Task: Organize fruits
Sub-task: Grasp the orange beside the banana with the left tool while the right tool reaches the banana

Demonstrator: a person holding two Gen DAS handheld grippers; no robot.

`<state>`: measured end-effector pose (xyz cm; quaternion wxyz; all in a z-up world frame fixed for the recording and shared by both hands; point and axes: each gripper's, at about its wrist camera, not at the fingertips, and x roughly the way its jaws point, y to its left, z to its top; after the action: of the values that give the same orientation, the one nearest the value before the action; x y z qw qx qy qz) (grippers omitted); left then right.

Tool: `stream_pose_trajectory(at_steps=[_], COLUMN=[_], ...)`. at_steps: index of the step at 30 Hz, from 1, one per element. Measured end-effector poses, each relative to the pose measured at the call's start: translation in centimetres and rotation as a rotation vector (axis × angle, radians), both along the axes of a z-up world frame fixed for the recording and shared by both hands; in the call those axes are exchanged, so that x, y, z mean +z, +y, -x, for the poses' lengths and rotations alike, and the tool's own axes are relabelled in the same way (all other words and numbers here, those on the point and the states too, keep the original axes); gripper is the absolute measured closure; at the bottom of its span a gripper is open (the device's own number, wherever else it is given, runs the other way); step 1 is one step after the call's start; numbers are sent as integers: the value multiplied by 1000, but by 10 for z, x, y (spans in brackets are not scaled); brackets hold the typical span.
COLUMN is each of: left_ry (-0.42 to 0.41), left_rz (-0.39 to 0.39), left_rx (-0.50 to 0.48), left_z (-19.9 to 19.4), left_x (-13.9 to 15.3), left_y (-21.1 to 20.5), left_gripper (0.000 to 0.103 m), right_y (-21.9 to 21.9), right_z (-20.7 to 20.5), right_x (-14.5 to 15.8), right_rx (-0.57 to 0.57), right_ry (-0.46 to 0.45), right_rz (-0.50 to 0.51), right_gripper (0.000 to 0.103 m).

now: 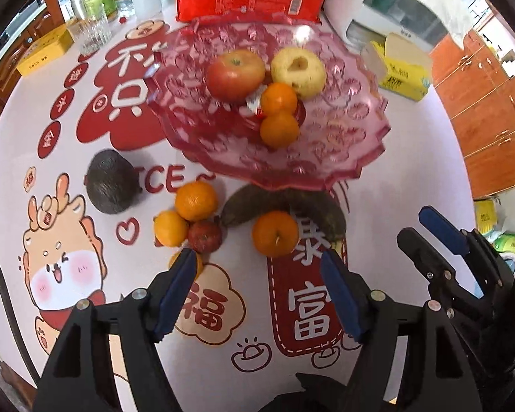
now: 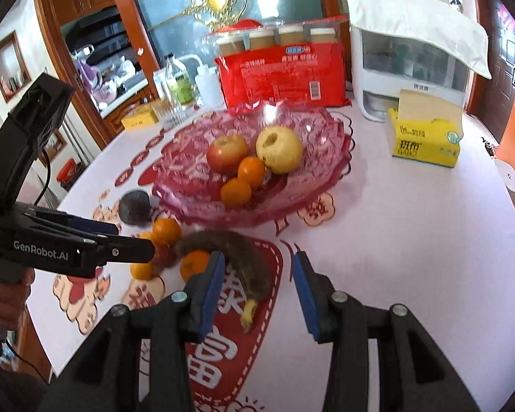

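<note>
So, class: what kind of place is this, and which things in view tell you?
Most likely a home dining room. A pink fruit bowl stands on a table with a festive printed tablecloth, wooden cabinets line the wall, and a tissue box and bottles sit nearby.

Round table (image 2: pixel 412 240) wore a white cloth with red festive prints. Orange-brown wood cabinets (image 1: pixel 491 110) stood on the right, a frosted glass door (image 2: pixel 223 17) (gold ornament) behind. Bright daylight.

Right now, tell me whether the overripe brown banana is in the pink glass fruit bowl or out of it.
Out. The overripe brown banana lies on the tablecloth in front of the pink glass fruit bowl, beside a loose orange.
</note>
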<state>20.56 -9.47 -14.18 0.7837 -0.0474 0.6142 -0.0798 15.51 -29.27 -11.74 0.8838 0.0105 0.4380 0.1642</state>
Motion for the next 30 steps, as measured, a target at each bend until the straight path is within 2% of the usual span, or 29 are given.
stream_pose_trajectory(at_steps=[10,16,23,30], left_ry=[36,40,52,66], left_rz=[41,79,45,23], left_rx=[14,14,8,6], left_z=[-5,-10,-16,-30], left_x=[-35,-52,-63,-73], left_y=[-4,-7,-17,-27], left_gripper=[30,30,30,33], right_y=[4,12,23,26], right_z=[4,1,-4,-16], right_x=[-31,-51,-71,-82], right_rx=[113,183,268,266], right_ry=[63,62,19,-13], right_rz=[47,66,118,90], right_gripper=[61,58,58,58])
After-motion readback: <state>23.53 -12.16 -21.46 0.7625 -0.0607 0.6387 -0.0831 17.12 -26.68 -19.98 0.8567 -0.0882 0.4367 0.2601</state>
